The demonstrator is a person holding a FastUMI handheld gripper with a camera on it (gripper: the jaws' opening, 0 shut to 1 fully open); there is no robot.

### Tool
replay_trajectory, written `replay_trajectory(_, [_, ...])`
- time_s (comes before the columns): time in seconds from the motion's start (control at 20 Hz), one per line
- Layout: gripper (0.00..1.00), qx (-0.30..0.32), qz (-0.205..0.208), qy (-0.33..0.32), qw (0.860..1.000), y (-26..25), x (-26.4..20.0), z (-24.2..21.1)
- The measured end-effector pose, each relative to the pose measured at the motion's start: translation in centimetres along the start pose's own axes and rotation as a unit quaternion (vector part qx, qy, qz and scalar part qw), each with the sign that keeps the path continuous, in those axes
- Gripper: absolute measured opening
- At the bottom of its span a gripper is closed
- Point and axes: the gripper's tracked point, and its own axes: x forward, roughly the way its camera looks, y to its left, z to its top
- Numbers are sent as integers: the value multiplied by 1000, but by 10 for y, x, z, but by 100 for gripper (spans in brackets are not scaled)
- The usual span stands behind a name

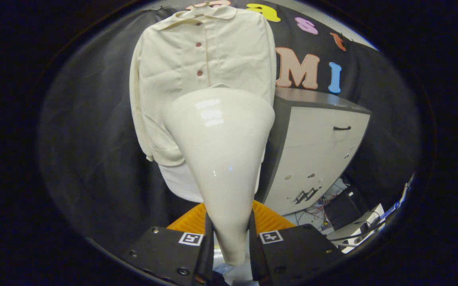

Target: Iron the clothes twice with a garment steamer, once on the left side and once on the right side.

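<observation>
Claw [231,242] clamped on one steamer [221,159], both fingers pressing its narrow handle; wide head points up and ahead. We judge its long axis runs straight toward the one shirt [201,59] hanging just beyond, buttons facing us. One cabinet [316,151] beside it.

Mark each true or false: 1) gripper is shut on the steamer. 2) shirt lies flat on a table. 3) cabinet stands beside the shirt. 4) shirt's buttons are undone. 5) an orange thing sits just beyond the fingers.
1) True: the gripper has both fingers pressed on the steamer handle.
2) False: the shirt hangs upright against the black cloth.
3) True: the cabinet stands beside it.
4) False: the visible buttons are fastened.
5) True: an orange ribbed thing lies there, behind the steamer.
</observation>
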Motion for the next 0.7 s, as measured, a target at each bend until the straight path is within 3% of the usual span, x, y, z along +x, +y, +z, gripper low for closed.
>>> replay_trajectory(0.45, [37, 2, 33, -160, 987, 8, -95, 131])
replay_trajectory(0.7, [36, 14, 38, -226, 973, -11, -153, 166])
